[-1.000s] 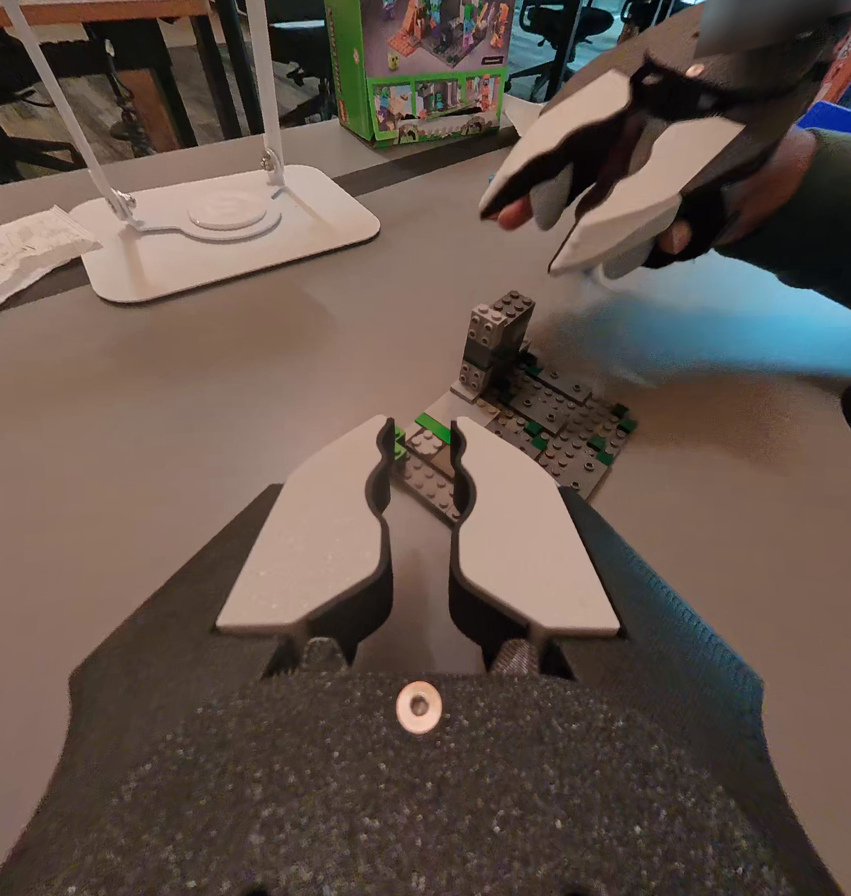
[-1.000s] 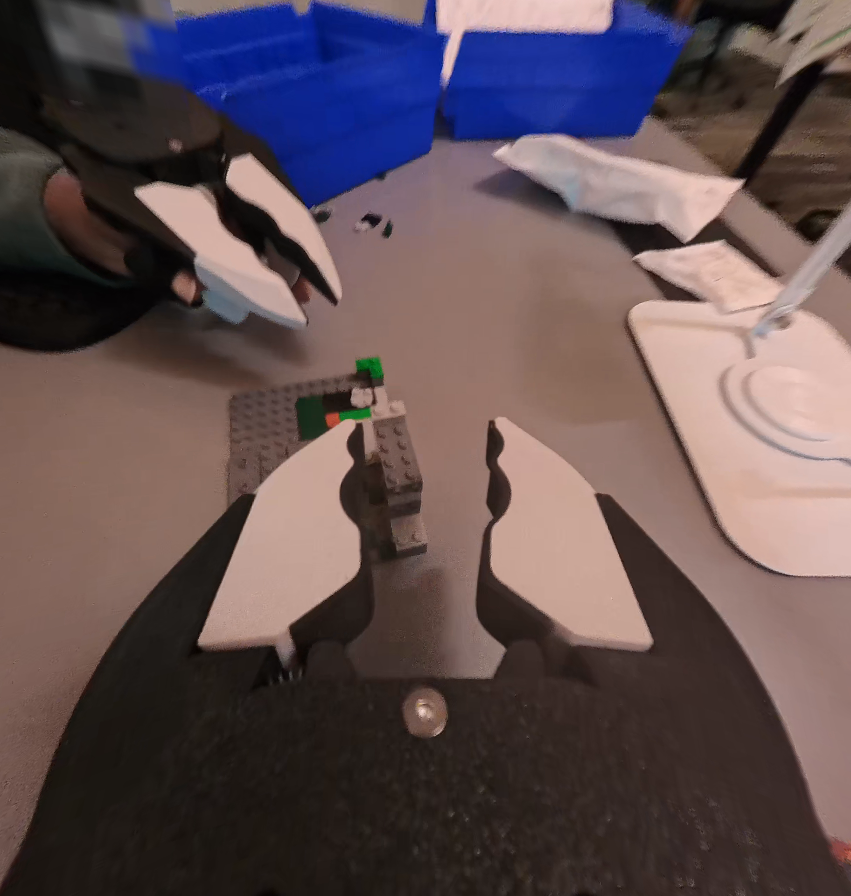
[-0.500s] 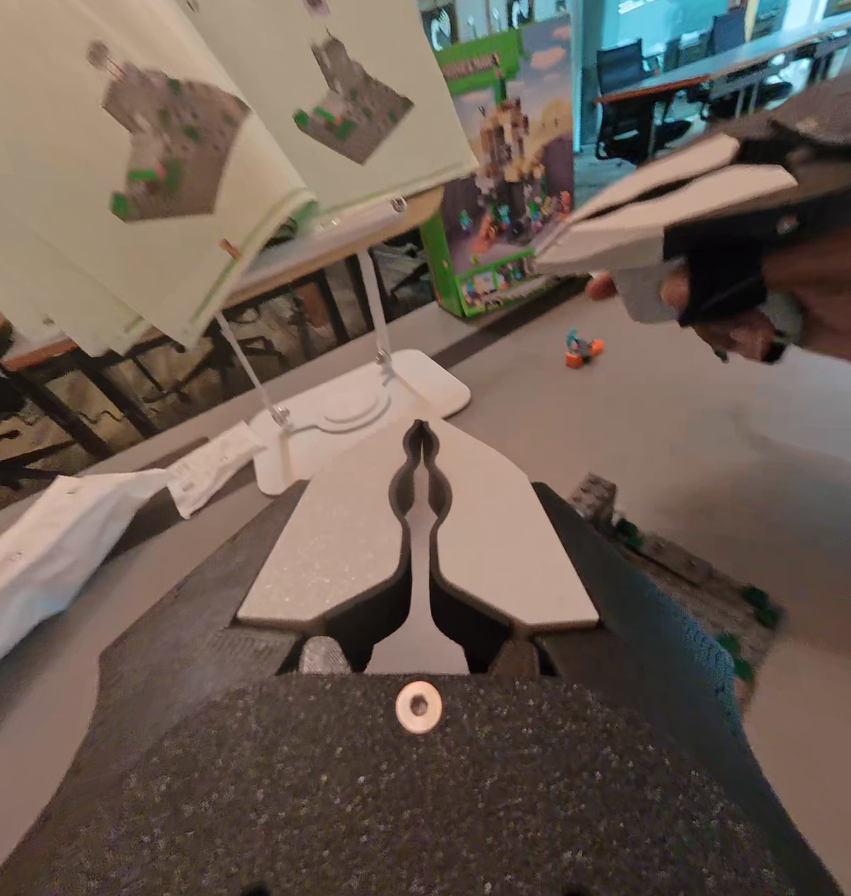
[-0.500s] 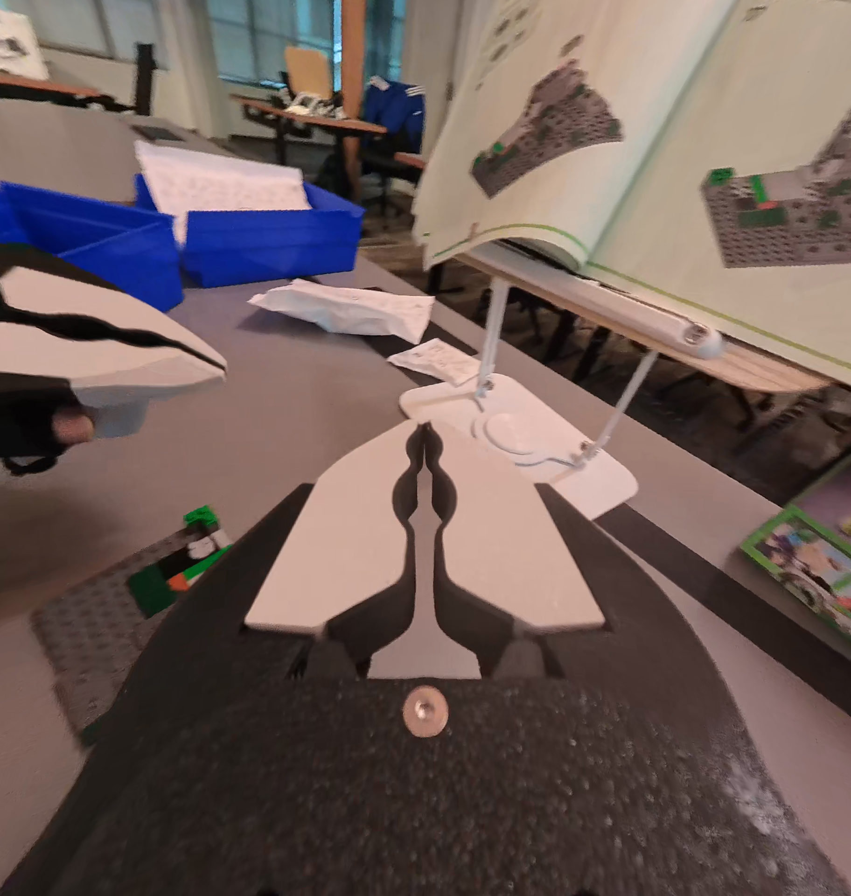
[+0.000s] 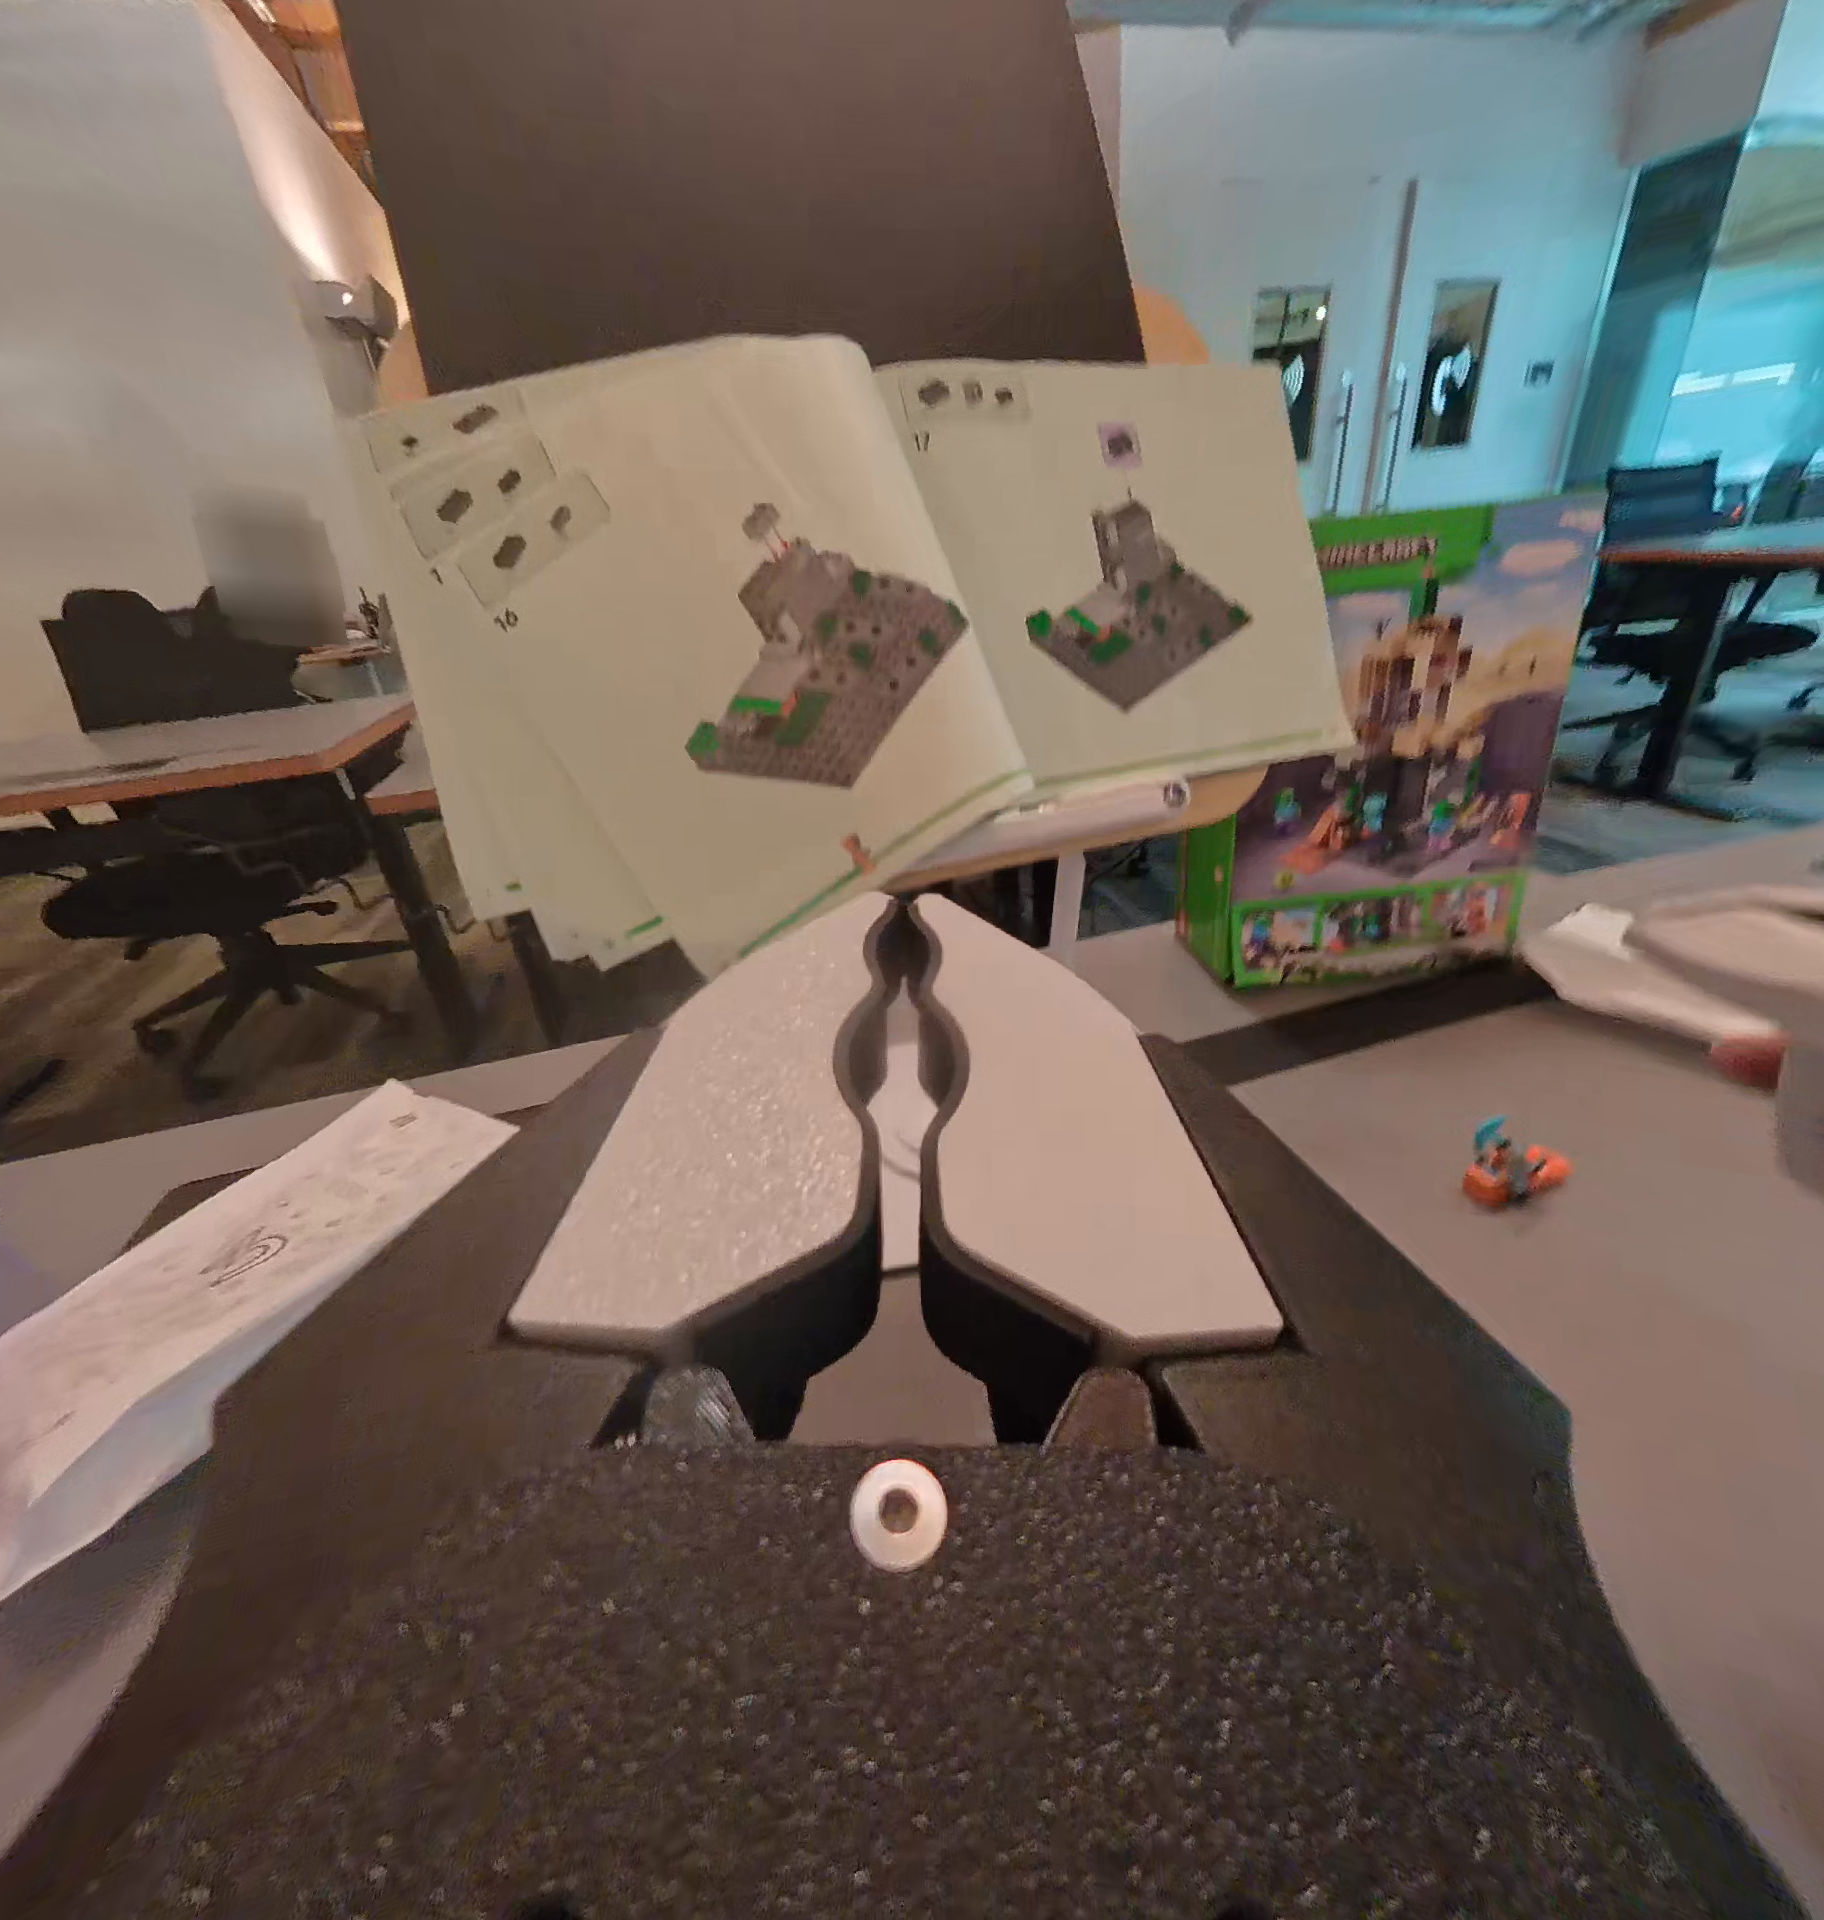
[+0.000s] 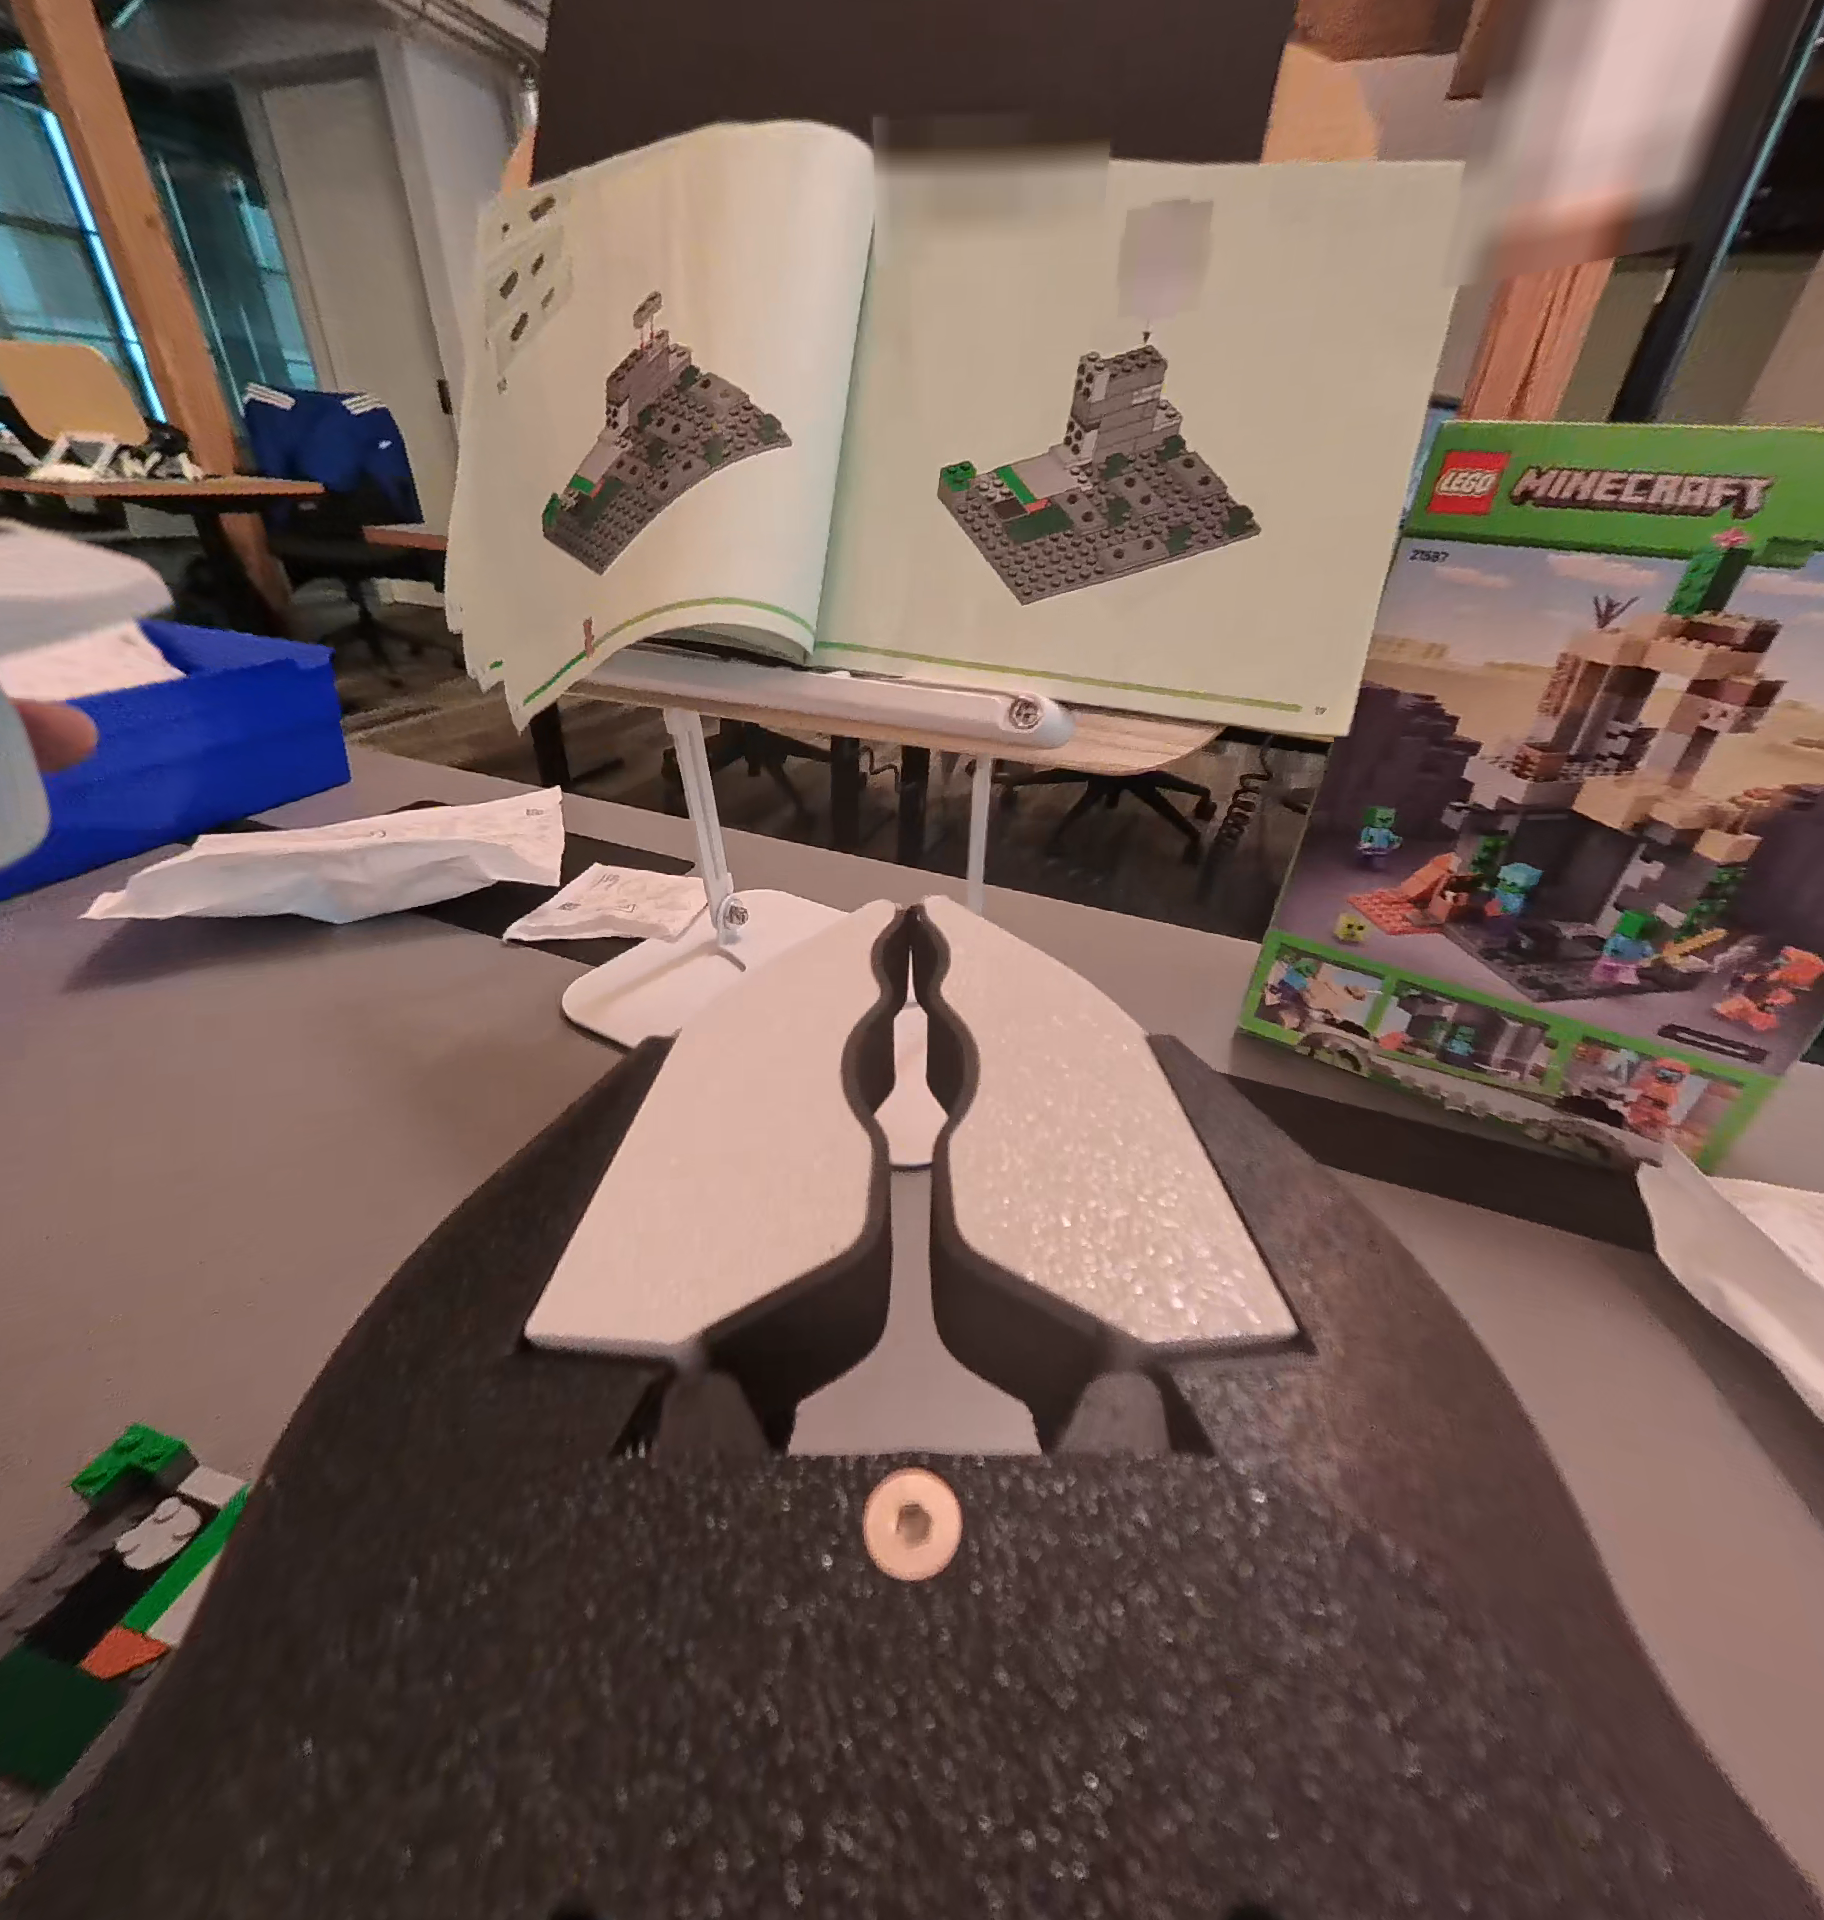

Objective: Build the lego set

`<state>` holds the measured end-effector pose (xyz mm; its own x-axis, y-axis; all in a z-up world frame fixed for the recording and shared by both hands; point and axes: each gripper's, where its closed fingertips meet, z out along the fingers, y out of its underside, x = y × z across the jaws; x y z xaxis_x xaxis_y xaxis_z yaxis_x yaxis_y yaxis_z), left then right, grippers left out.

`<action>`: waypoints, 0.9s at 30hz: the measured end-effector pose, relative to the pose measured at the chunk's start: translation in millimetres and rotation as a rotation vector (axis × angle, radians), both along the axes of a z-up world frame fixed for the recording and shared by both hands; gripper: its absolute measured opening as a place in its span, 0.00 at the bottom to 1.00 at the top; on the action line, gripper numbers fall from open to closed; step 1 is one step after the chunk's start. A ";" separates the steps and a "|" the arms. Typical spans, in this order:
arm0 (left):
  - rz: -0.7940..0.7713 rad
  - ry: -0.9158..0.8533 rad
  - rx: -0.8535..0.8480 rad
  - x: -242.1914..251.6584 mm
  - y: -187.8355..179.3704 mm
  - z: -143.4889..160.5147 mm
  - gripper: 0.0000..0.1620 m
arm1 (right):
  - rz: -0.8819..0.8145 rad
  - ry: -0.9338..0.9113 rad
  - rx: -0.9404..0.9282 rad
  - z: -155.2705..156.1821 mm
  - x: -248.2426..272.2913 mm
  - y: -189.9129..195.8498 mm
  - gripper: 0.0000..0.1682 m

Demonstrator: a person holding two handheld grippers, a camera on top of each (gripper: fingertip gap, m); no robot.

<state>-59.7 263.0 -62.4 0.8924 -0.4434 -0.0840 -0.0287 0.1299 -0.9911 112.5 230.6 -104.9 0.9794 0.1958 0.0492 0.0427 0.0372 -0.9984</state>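
While both grippers' jaws sit closed and empty, lego build [image 6: 77, 1590] low-left, seemingly apart

An instruction booklet [image 6: 991, 416] is held open on a white stand [image 6: 700, 894] at the far side of the grey table; its pale green pages bear pictures of a grey studded build with a small tower. To its right, the green set box [image 6: 1573, 748] is stood upright on the table. At the near left edge of the right wrist view, part of the build [image 6: 66, 1621] is seen lying flat: a dark grey baseplate with green, black, white and orange pieces. A small orange and teal figure [image 5: 1510, 1164] is seen lying on the table in the left wrist view.
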 end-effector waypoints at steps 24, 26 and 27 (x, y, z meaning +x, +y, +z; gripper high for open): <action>0.030 0.010 -0.003 -24.8 32.2 11.3 0.00 | -0.106 -0.024 -0.028 44.7 31.9 53.1 0.00; 0.031 0.020 0.016 -28.2 27.3 17.9 0.00 | -0.112 -0.036 -0.035 43.2 31.9 50.5 0.00; 0.022 0.013 0.026 -29.3 23.7 23.1 0.00 | -0.113 -0.036 -0.031 45.0 32.3 48.2 0.00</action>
